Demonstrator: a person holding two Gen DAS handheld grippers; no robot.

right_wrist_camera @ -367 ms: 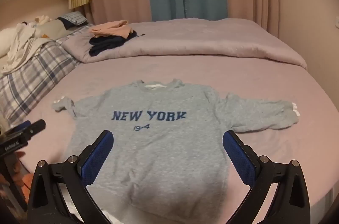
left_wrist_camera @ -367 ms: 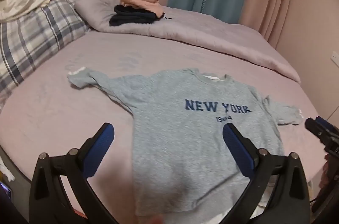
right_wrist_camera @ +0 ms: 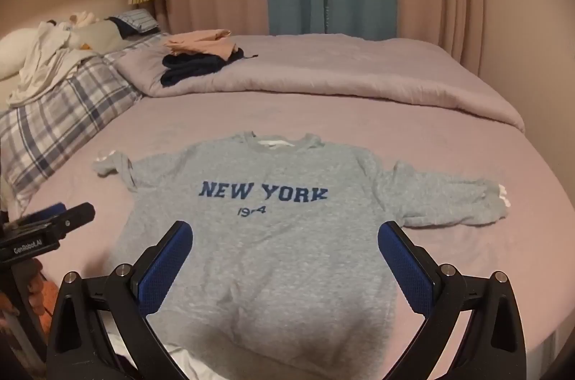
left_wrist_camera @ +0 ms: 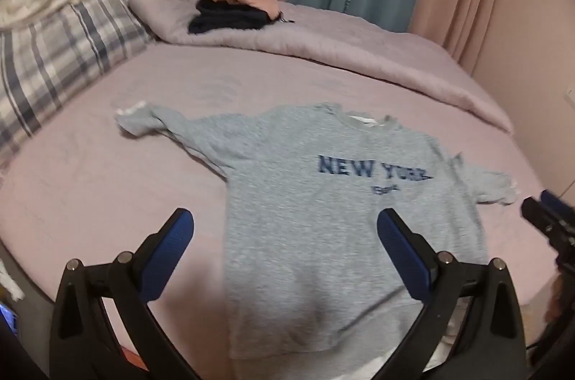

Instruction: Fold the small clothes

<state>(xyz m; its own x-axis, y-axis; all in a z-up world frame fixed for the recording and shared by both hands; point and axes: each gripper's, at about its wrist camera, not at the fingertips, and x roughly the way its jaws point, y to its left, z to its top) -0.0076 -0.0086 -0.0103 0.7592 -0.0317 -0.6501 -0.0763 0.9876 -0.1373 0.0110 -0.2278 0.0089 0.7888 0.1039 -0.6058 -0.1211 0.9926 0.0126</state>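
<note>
Jaws wide apart on both the left gripper (left_wrist_camera: 285,236) and right gripper (right_wrist_camera: 285,238), gripping nothing, hovering over the grey sweatshirt (right_wrist_camera: 273,236), spread flat on the pink bed (right_wrist_camera: 359,124), sleeves outstretched.

A grey sweatshirt (right_wrist_camera: 273,257) lies flat and face up on the pink bed sheet (right_wrist_camera: 467,272), neckline toward the folded quilt (right_wrist_camera: 323,74), hem at the sheet's near edge; dark blue letters read NEW YORK across the chest; both sleeves spread sideways, cuffs slightly crumpled; a folded peach garment (right_wrist_camera: 201,45) sits atop a folded navy garment (right_wrist_camera: 190,67) on the quilt
</note>
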